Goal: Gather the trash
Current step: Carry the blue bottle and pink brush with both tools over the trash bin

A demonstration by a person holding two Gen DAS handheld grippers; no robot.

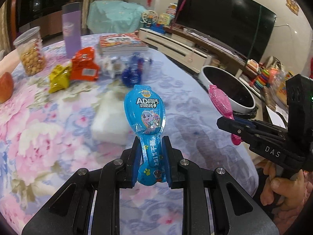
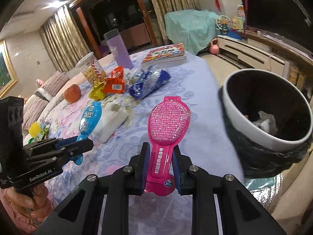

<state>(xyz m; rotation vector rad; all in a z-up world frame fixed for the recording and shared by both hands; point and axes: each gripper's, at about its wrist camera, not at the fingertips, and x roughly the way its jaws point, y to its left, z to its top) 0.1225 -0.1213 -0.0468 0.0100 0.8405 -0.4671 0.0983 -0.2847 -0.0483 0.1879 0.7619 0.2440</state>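
My left gripper [image 1: 151, 146] is shut on the narrow stem of a blue cheese-stick wrapper [image 1: 144, 109], held up over the flowered tablecloth [image 1: 49, 127]. My right gripper [image 2: 161, 152] is shut on the stem of a pink wrapper [image 2: 168, 117] of the same shape. Each shows in the other view: the right gripper [image 1: 225, 120] with the pink wrapper [image 1: 220, 99] at right, the left gripper [image 2: 86, 144] with the blue wrapper [image 2: 90, 115] at left. A white-rimmed bin [image 2: 260, 129] with a dark liner stands just off the table's right edge, crumpled paper inside.
On the table lie a yellow wrapper [image 1: 58, 78], an orange packet [image 1: 86, 66], a crumpled blue bag [image 2: 148, 84], a white tissue pack [image 1: 109, 125], a snack jar [image 1: 31, 54], a purple cup [image 1: 71, 31], books [image 1: 121, 43] and an apple [image 2: 72, 93]. A TV [image 1: 225, 19] stands behind.
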